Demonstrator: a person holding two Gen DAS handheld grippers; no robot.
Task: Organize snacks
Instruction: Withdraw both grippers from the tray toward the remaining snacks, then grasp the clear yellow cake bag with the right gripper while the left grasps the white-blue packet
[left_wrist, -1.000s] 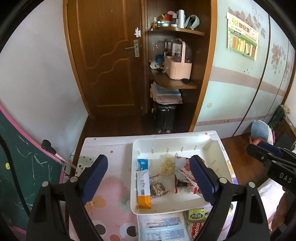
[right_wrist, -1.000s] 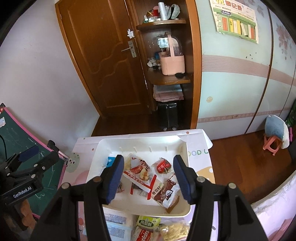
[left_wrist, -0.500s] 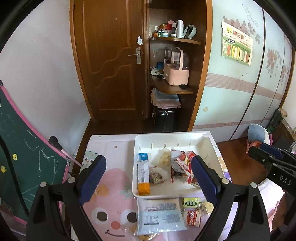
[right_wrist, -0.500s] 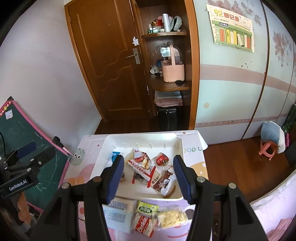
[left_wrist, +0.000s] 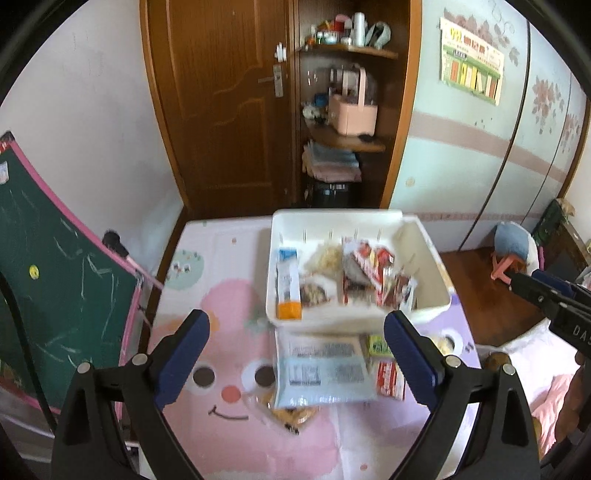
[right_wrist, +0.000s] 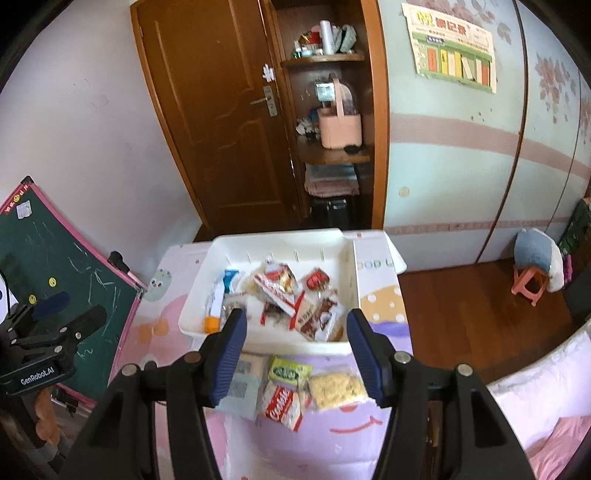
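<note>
With both the left tongs (left_wrist: 295, 360) and right tongs (right_wrist: 293, 356) released and empty above loose snacks (right_wrist: 295, 387) beside the white tray (right_wrist: 347, 254), a careless pinch could snag 2 packets at once.

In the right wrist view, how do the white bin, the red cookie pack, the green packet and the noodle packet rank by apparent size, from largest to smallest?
1. White bin, by far the largest.
2. Red cookie pack and noodle packet: these look alike in size, so I do not rank them.
3. Green packet, the smallest.
All three packets lie on the mat in front of the bin, equally near the camera.
</note>
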